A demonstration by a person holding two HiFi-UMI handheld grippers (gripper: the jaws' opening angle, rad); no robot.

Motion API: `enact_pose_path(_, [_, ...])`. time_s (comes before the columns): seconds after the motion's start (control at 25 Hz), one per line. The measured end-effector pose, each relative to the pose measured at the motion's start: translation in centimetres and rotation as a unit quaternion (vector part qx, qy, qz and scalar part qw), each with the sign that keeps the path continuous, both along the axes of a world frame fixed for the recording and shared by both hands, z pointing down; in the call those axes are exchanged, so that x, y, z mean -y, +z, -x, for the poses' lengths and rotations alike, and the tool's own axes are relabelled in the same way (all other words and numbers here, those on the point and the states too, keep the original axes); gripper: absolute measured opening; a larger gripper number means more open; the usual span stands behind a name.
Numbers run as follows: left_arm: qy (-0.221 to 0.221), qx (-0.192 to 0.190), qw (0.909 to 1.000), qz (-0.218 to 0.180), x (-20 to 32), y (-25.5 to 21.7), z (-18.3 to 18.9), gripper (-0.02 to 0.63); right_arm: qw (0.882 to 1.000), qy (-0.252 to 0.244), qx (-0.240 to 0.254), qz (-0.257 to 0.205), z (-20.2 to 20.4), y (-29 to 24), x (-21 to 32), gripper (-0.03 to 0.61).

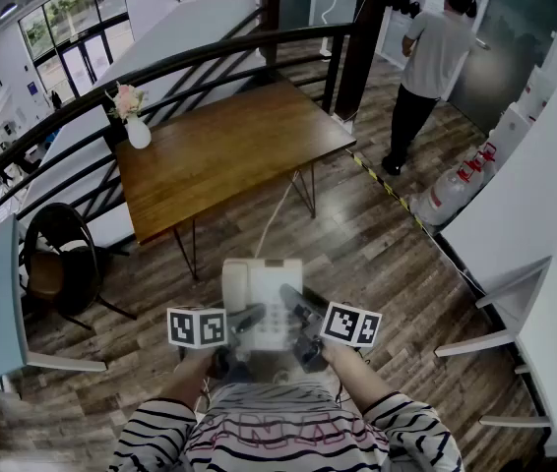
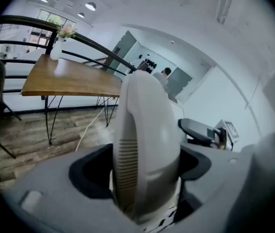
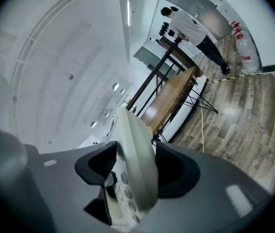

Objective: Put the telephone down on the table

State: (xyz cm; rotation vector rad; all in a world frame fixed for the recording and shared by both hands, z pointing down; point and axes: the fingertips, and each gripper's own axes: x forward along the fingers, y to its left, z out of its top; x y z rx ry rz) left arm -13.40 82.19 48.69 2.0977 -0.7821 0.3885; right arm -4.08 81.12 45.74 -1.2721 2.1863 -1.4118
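While the telephone (image 1: pixel 262 303) hangs above the floor, the left hand-held gripper (image 1: pixel 246 321) clamps its handset side and the right hand-held gripper (image 1: pixel 296 308) its keypad side. Its long axis points toward the surface (image 1: pixel 219 155), well apart ahead.

Cream desk telephone (image 1: pixel 262 298) (keypad up), held aloft roughly level, wooden table (image 1: pixel 219 150) ahead, well apart

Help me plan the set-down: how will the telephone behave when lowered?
The telephone seems hard moulded plastic, so probably stiff and light. Its smooth shell may slip, though left gripper and right gripper both clamp it. Its handset might shift if tilted.
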Motion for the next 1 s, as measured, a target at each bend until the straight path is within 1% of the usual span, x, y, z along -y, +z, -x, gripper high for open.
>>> enact_pose_path(0.36, [0.003,-0.004,1.0000,0.006,0.3,0.9,-1.5,0.370,1.000,-0.004,-0.007,-0.001,-1.4,0.7,0.4,0.252])
enact_pose_path(0.64, [0.015,-0.001,0.9999,0.005,2.8,2.0,-2.7,0.370,1.000,0.012,-0.001,0.003,-2.7,1.9,2.6,0.253])
enact_pose_path(0.8, [0.025,-0.006,0.9996,0.010,6.5,2.8,-3.5,0.370,1.000,0.021,-0.007,0.006,-3.5,2.5,6.2,0.253])
enact_pose_path(1.0, [0.038,-0.007,0.9992,0.013,14.3,2.8,-5.0,0.370,0.999,0.035,-0.007,0.011,-5.0,2.6,13.7,0.253])
